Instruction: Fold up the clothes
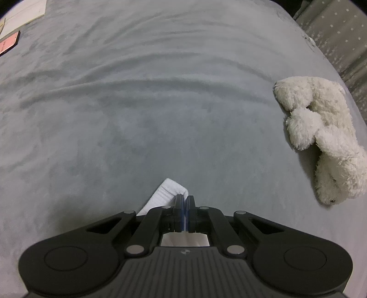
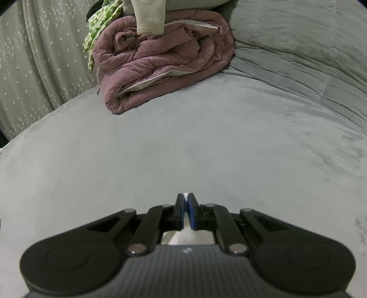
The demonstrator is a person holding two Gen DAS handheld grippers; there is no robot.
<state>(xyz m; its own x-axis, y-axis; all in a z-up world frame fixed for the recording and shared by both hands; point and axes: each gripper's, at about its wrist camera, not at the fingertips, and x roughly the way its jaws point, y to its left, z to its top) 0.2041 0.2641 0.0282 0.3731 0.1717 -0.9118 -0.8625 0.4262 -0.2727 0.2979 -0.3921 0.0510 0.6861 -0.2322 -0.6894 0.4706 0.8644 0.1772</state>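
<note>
In the left wrist view my left gripper [image 1: 184, 197] is shut on a white ribbed garment [image 1: 165, 192]. A corner of that cloth sticks out to the left of the fingertips, and more of it shows beneath the gripper body. It hangs just over the grey bedspread [image 1: 146, 110]. My right gripper [image 2: 186, 195] is shut too, with a thin sliver of the white garment [image 2: 185, 194] pinched between its blue pads. More white cloth shows under that gripper, while the rest of the garment is hidden behind both grippers.
A white plush toy [image 1: 321, 135] lies at the bed's right side. A pink card [image 1: 8, 42] and papers [image 1: 21, 13] sit at the far left. A rolled mauve quilt [image 2: 160, 59] with green and cream clothes on top lies ahead of the right gripper, beside a starred curtain [image 2: 34, 68].
</note>
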